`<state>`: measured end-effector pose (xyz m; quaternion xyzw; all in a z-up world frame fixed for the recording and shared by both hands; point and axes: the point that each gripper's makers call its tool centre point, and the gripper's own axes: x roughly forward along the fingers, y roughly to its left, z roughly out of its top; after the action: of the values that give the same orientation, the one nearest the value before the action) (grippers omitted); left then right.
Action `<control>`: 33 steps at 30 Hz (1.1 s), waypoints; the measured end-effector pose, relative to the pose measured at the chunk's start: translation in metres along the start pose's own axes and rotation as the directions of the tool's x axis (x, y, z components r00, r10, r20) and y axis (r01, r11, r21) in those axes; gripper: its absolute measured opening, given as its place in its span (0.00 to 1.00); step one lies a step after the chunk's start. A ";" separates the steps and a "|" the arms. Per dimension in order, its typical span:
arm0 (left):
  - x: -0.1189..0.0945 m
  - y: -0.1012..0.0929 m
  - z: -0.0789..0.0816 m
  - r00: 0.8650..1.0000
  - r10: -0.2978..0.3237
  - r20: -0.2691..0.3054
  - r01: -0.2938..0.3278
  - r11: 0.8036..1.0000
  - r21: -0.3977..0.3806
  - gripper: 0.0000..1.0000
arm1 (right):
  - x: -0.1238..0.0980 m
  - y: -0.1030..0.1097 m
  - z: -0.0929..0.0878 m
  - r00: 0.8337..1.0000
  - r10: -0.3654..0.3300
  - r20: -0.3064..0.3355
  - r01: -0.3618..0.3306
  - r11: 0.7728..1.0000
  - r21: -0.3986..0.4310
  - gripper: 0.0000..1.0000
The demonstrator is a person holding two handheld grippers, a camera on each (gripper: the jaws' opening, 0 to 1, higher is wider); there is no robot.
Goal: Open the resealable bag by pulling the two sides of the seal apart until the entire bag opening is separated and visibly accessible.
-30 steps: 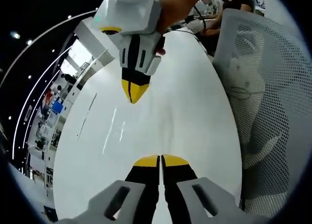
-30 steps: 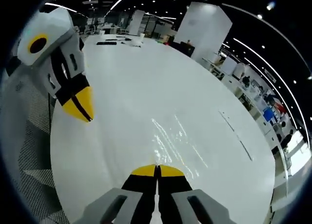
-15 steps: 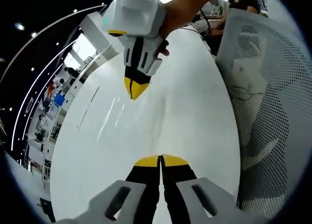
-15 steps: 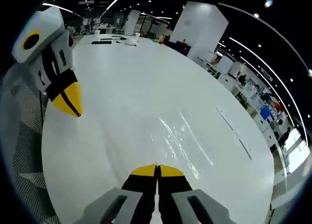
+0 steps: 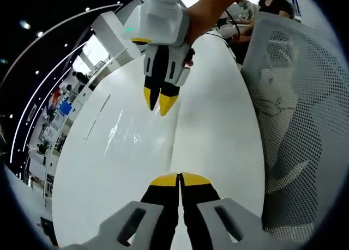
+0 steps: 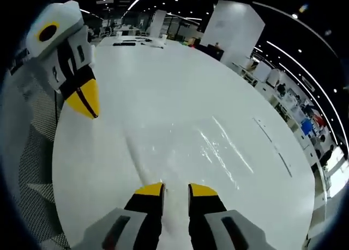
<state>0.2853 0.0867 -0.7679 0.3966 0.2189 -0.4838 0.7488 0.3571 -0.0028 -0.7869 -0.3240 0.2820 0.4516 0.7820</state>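
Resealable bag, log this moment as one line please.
bag: clear resealable bag flat on white table | left hand-held gripper: shut, grip on bag unclear | right hand-held gripper: open, above bag | opening: cannot tell

Clear glossy plastic bag (image 6: 218,146); smooth white table (image 6: 163,86); perforated mesh chair (image 5: 294,97).

White table (image 6: 163,92), yellow-tipped black fingers (image 6: 150,191) (both grippers), clear glossy bag (image 6: 218,146), white perforated chair (image 5: 294,97).

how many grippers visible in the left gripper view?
2. The left gripper rises from the bottom, jaws together. The right gripper comes in at the top, held in a hand, jaws slightly apart above the white table.
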 end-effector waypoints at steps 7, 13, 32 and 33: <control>-0.001 0.003 0.002 1.000 0.007 0.004 -0.007 1.000 -0.007 0.00 | -0.005 0.003 0.008 0.998 0.002 0.055 -0.006 0.997 0.071 0.32; -0.002 0.006 -0.003 1.000 0.023 0.002 -0.023 0.999 -0.039 0.00 | -0.010 0.005 0.007 0.996 -0.002 0.085 -0.009 0.992 0.127 0.38; -0.017 0.016 -0.012 0.997 0.067 0.039 -0.055 0.964 -0.260 0.27 | -0.044 0.012 -0.007 0.988 -0.045 0.150 -0.016 0.924 0.382 0.70; -0.018 0.016 -0.012 0.997 0.070 0.043 -0.056 0.961 -0.272 0.31 | -0.047 0.013 -0.008 0.987 -0.048 0.155 -0.016 0.921 0.389 0.71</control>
<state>0.2921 0.1101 -0.7560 0.2847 0.2503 -0.4355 0.8165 0.3241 -0.0285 -0.7607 -0.1274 0.2990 0.4048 0.8547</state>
